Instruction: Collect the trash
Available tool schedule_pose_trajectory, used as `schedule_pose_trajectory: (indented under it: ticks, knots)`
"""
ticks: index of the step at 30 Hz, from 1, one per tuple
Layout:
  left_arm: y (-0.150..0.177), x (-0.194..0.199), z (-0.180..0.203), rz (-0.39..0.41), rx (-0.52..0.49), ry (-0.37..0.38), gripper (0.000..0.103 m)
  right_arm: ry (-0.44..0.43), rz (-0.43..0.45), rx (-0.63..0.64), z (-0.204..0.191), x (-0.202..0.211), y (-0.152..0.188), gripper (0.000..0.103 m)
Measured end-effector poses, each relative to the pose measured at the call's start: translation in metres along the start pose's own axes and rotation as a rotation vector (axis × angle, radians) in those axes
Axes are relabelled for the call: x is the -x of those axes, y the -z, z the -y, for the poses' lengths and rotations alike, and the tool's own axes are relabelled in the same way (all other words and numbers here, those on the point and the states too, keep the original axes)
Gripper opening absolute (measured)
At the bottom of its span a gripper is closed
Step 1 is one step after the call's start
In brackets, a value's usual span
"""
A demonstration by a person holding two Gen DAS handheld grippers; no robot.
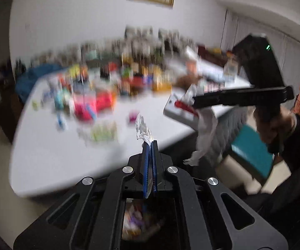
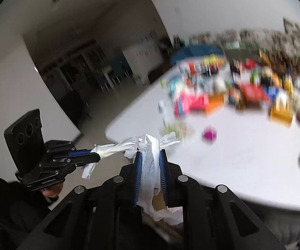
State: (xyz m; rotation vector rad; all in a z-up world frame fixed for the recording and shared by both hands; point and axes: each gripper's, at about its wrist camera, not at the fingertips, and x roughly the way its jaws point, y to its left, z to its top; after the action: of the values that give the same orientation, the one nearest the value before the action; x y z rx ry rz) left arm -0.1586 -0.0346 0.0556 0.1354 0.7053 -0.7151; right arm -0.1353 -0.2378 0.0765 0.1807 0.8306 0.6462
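White table (image 1: 66, 156), two grippers, each pinching apparently plastic bag (image 2: 150, 166).

The left tool (image 1: 150, 145), at six o'clock, has its blue-padded jaws pressed together on a crinkled strip of thin whitish plastic bag (image 1: 142, 130) that sticks up past the tips. At three o'clock the right tool (image 1: 186, 105), black with red-tipped fingers, pinches a hanging length of white plastic (image 1: 206, 129). Behind, from nine to twelve o'clock, a white worktop (image 1: 66, 156) carries blurred colourful packages (image 1: 100, 102).
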Motion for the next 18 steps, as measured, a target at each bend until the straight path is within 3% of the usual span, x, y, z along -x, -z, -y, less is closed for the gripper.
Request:
schedule_pose_trajectory:
  ticks: [4,7,9,10,11,13,14,16,18]
  knots:
    - [0.052,-0.059,-0.024,-0.199,0.102,0.029,0.002,0.066,-0.171,-0.047,0.016,-0.063,0.055,0.017]
    - [0.094,-0.101,-0.041,-0.317,0.127,-0.01,0.002,0.096,-0.28,-0.084,0.036,-0.113,0.094,0.017]
    - [0.118,-0.127,-0.051,-0.391,0.142,0.002,0.004,0.124,-0.361,-0.101,0.053,-0.15,0.12,0.019]
    - [0.126,-0.137,-0.056,-0.417,0.153,-0.001,0.009,0.132,-0.387,-0.107,0.059,-0.161,0.127,0.023]
    - [0.137,-0.151,-0.062,-0.461,0.165,-0.003,0.028,0.131,-0.429,-0.124,0.066,-0.174,0.136,0.037]
    - [0.152,-0.17,-0.068,-0.522,0.159,-0.011,0.059,0.144,-0.447,-0.136,0.073,-0.185,0.143,0.052]
    - [0.159,-0.175,-0.068,-0.534,0.137,-0.059,0.067,0.15,-0.443,-0.125,0.073,-0.184,0.143,0.053]
    - [0.166,-0.18,-0.066,-0.551,0.112,-0.066,0.075,0.162,-0.417,-0.086,0.066,-0.175,0.138,0.053]
    - [0.165,-0.179,-0.068,-0.548,0.107,-0.077,0.076,0.147,-0.362,-0.025,0.052,-0.155,0.124,0.053]
